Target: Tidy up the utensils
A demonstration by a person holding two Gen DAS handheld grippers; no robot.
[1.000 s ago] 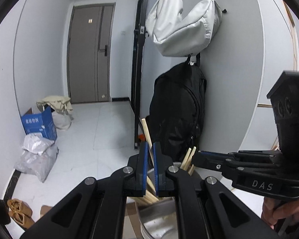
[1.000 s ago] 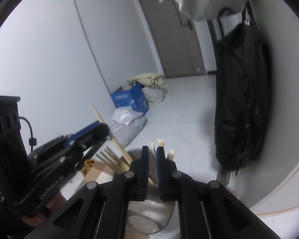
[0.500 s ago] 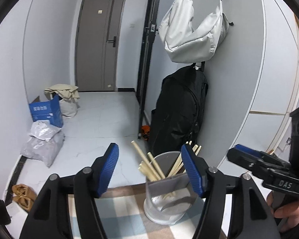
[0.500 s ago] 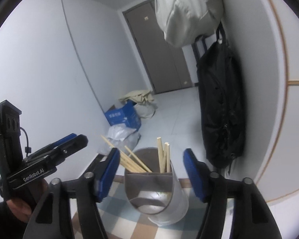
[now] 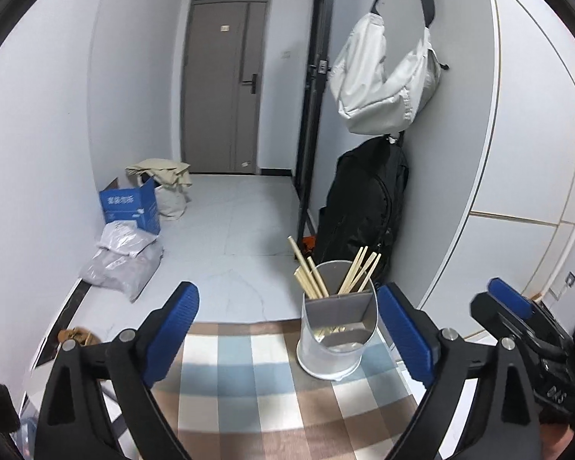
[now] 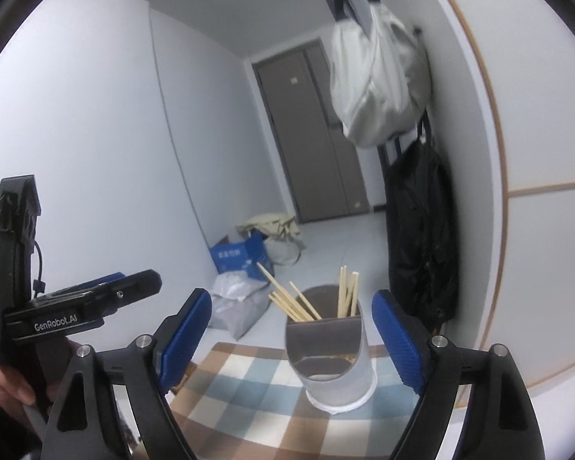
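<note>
A grey utensil holder [image 5: 335, 339] stands upright near the far edge of a table covered by a checked cloth [image 5: 249, 383], toward its right corner as the left wrist view shows it. Wooden chopsticks [image 5: 310, 274] fan out of its two back compartments, split by a divider, probably to keep them sorted. The left gripper [image 5: 287, 329] and the right gripper [image 6: 291, 337] both have jaws that have just been opening; they stand wide apart, holding nothing, with the holder ahead between the blue pads, untouched. Beyond the table edge: a black backpack [image 5: 364, 207], a pale bag [image 5: 383, 84] hanging above it, a blue box [image 5: 130, 207]. Nothing blocks the holder.
</note>
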